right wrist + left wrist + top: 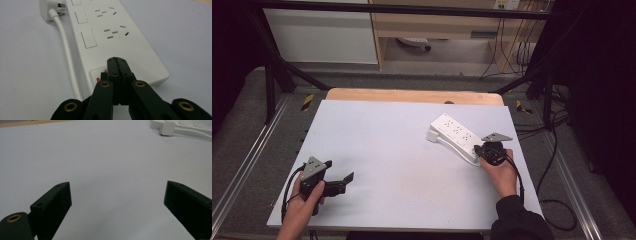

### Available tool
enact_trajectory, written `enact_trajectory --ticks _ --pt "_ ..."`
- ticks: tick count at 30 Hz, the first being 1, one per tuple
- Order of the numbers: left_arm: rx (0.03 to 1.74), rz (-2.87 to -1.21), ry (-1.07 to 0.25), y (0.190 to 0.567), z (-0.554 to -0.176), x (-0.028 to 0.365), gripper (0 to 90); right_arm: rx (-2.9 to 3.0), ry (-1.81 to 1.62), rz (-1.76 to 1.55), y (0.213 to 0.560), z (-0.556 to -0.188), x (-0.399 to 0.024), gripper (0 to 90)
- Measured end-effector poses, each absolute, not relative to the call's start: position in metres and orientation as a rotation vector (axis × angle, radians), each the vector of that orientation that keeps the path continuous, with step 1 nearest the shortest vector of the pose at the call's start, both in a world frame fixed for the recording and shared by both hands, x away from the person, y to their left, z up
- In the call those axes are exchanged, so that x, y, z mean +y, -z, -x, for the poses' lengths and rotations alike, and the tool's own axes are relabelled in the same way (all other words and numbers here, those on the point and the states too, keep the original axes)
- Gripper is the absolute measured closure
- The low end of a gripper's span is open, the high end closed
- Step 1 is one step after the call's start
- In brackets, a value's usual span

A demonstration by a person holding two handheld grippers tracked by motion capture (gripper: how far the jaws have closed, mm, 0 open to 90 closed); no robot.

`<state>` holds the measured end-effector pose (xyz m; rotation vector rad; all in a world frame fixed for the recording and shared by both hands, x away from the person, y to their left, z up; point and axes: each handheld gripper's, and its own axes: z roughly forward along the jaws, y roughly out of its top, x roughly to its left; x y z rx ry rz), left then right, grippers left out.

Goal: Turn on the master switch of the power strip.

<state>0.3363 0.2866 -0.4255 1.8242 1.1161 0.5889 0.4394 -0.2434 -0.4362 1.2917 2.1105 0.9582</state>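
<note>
Near side first: my left gripper (343,179) rests low at the near-left corner of the pale tabletop (382,150), jaws spread wide with bare surface between them, holding nothing

My right gripper (117,65) sits at the near-right, jaws pressed flat together, tips down on the near end of the white power strip (117,37), right beside a small red mark (98,79) that I take for the switch; whether the tips actually bear on it I cannot tell

The strip lies right of centre, angled away toward the far edge. Its white cord (67,55) runs along one side to the plug (50,7) lying at the far end, unplugged

Handling, as I judge it: rigid plastic shell, light, smooth, likely to skate on this surface if pushed from one end. Best hold is across the narrow width at mid-body, open jaws over the long edges. The cord is limp and will drag, the plug trailing loose
</note>
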Motion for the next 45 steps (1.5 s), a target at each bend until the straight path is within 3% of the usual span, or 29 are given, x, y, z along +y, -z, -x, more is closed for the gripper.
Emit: enact_trajectory --ticks 31,37,45 --pt "1.130 -1.807 -0.586 0.425 -0.335 0.289 7.6 2.019 -1.151 -1.259 0.426 -0.435 -0.248 90.0" --pt "1.137 -1.801 -0.587 0.425 -0.336 0.291 7.6 1.999 -1.205 -1.256 0.422 -0.435 -0.248 83.5" --pt "1.136 -1.796 -0.582 0.425 -0.335 0.291 7.6 1.966 -1.211 -1.291 0.413 -0.435 -0.250 56.6"
